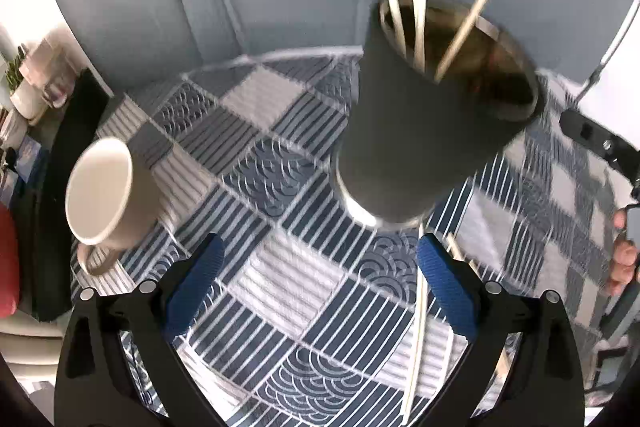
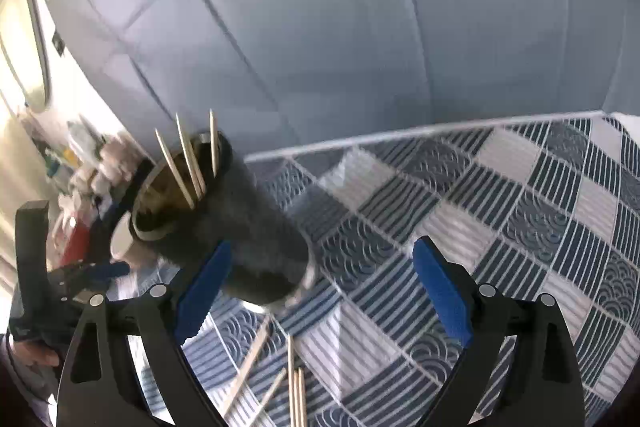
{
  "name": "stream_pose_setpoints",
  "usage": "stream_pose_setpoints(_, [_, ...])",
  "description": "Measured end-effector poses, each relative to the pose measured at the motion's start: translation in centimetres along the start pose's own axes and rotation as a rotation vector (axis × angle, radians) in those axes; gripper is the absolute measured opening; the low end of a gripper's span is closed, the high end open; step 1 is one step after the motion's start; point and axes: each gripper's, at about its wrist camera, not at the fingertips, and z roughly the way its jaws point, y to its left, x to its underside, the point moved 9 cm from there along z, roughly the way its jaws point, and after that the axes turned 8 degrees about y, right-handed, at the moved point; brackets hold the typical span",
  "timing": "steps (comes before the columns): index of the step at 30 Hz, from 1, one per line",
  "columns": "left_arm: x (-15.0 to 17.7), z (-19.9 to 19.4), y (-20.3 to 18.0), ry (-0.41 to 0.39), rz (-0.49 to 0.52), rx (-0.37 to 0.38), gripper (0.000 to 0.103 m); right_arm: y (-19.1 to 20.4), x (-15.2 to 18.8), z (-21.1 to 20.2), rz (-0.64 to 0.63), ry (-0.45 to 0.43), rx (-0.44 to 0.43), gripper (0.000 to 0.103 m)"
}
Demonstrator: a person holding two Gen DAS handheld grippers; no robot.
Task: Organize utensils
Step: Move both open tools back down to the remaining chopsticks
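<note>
A tall dark tumbler (image 1: 424,115) stands on the patterned tablecloth with several wooden chopsticks (image 1: 418,15) sticking out of it. It also shows in the right wrist view (image 2: 244,227), with its chopsticks (image 2: 188,163). My left gripper (image 1: 320,279) is open and empty, just in front of the tumbler. A loose chopstick (image 1: 418,339) lies on the cloth by its right finger. My right gripper (image 2: 324,287) is open and empty, with the tumbler beside its left finger. Several loose chopsticks (image 2: 296,383) lie on the cloth below it.
A white mug (image 1: 104,195) stands on the cloth at the left. The checked blue and white tablecloth (image 2: 480,211) covers the table up to a grey wall. Clutter sits past the table's left edge (image 1: 28,95). The other gripper shows at the right edge (image 1: 600,143).
</note>
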Motion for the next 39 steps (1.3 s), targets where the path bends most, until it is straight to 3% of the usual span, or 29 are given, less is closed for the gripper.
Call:
stream_pose_setpoints(7, [3.8, 3.8, -2.0, 0.119, 0.062, 0.002, 0.095, 0.4, 4.9, 2.8, -0.067, 0.119, 0.029, 0.087])
stream_pose_setpoints(13, [6.0, 5.6, -3.2, 0.170, 0.080, 0.001, 0.095, 0.8, 8.3, 4.5, -0.118, 0.206, 0.047, 0.087])
stream_pose_setpoints(23, [7.9, 6.6, -4.7, 0.194, 0.154, -0.030, 0.095, -0.3, 12.6, 5.1, -0.133, 0.275, 0.100, 0.087])
stream_pose_setpoints(34, [8.5, 7.4, -3.7, 0.193, 0.062, 0.000, 0.098, -0.9, 15.5, 5.4, -0.252, 0.312, 0.226, 0.089])
stream_pose_setpoints(35, [8.6, 7.6, -3.1, 0.198, 0.057, -0.032, 0.099, -1.0, 15.7, 5.6, -0.253, 0.323, 0.231, 0.090])
stream_pose_setpoints(39, [9.1, 7.8, -2.4, 0.194, 0.061, -0.043, 0.099, -1.2, 15.8, 5.5, -0.260, 0.316, 0.254, 0.092])
